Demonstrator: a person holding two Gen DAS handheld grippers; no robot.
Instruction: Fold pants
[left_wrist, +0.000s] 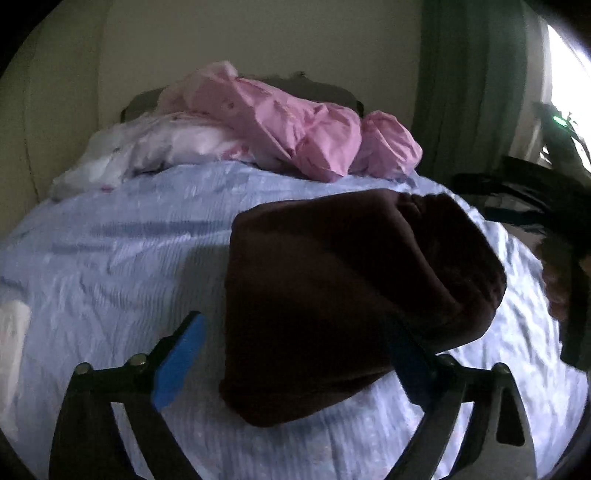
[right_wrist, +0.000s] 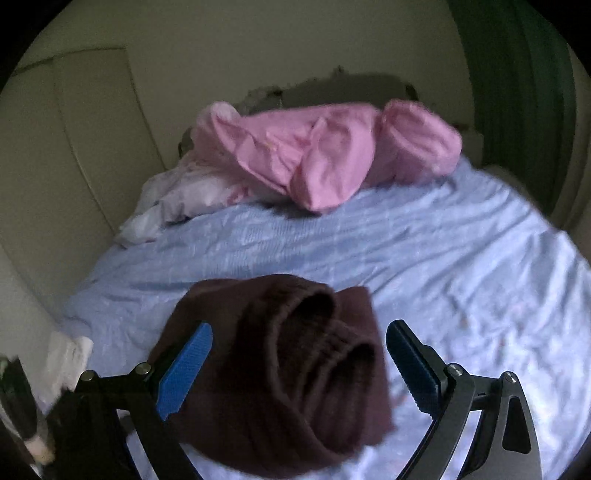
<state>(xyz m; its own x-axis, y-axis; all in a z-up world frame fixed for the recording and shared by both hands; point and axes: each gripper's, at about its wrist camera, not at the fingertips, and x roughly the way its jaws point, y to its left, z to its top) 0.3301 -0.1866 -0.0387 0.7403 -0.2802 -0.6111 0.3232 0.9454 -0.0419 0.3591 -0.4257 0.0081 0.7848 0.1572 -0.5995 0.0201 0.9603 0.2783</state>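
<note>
Left gripper (left_wrist: 291, 363): its jaws stand wide apart; the blue pads (left_wrist: 181, 360) press on nothing. The near edge of the pants lies between the fingers, and the right finger is partly hidden behind the cloth.
Right gripper (right_wrist: 299, 363): its jaws are also spread wide, with one blue pad (right_wrist: 186, 373) on each side of the pants; the pads do not squeeze the cloth.
Pants (left_wrist: 343, 291): dark maroon, folded into a thick bundle that lies on the bed, near its front edge. In the right wrist view the layered elastic waistband (right_wrist: 325, 332) faces the camera.
Bed (right_wrist: 424, 251): covered with a wrinkled light blue sheet.
White cloth (right_wrist: 70, 354): small piece at the left edge of the bed.
Pink bedding (right_wrist: 325, 155): crumpled heap at the far end of the bed, well apart from the pants.
Pale bedding (left_wrist: 155, 144): white and light pink, just beside the pink heap, on its left.
Green curtain (left_wrist: 469, 74): hangs at the far right, beside a bright window.
Wall (right_wrist: 258, 48): plain cream, behind the bed.
</note>
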